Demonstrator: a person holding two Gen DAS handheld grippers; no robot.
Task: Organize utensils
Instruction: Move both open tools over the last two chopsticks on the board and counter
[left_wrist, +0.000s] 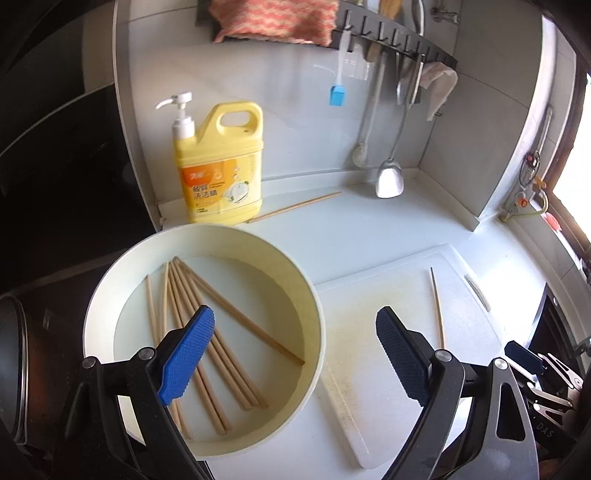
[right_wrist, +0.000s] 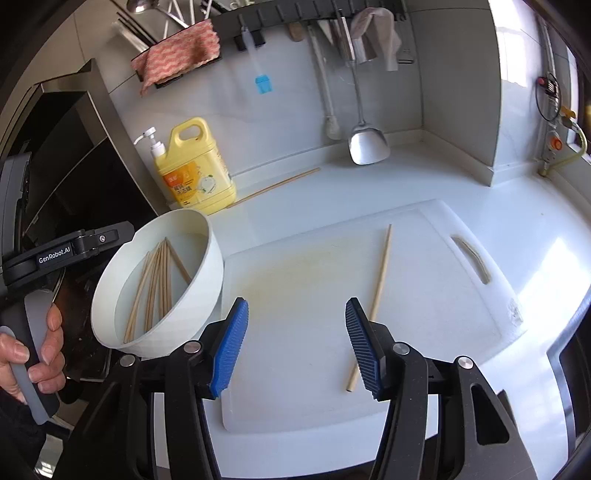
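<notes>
Lying on the white cutting board (right_wrist: 424, 295), a single wooden chopstick (right_wrist: 376, 295) has its long axis running from near the right finger of the right gripper (right_wrist: 297, 345) away toward the wall, and its blunt near end stops just left of that finger's pad. The jaws of this gripper are partly spread and hold nothing; the chopstick is beside the right finger, not between the two. The left gripper (left_wrist: 295, 356) stands wide open and empty above the white bowl (left_wrist: 110, 295), with its left finger over the bowl and its right finger over the board. Inside the bowl a bundle of chopsticks (left_wrist: 207, 332) lies under the left finger, spread like a fan: they come together at the far side and open toward the near rim. The left wrist view shows this fan clearly from above, and also the tip of the other gripper at the right edge. The right wrist view shows the bowl more from its side, and it alone shows the person's hand (right_wrist: 33, 354) around the handle of the left gripper. One more loose chopstick (right_wrist: 275, 185) lies ahead of both grippers, beside the yellow detergent bottle (right_wrist: 195, 166), pointing from the bottle toward the hanging metal spatula (right_wrist: 365, 144).
</notes>
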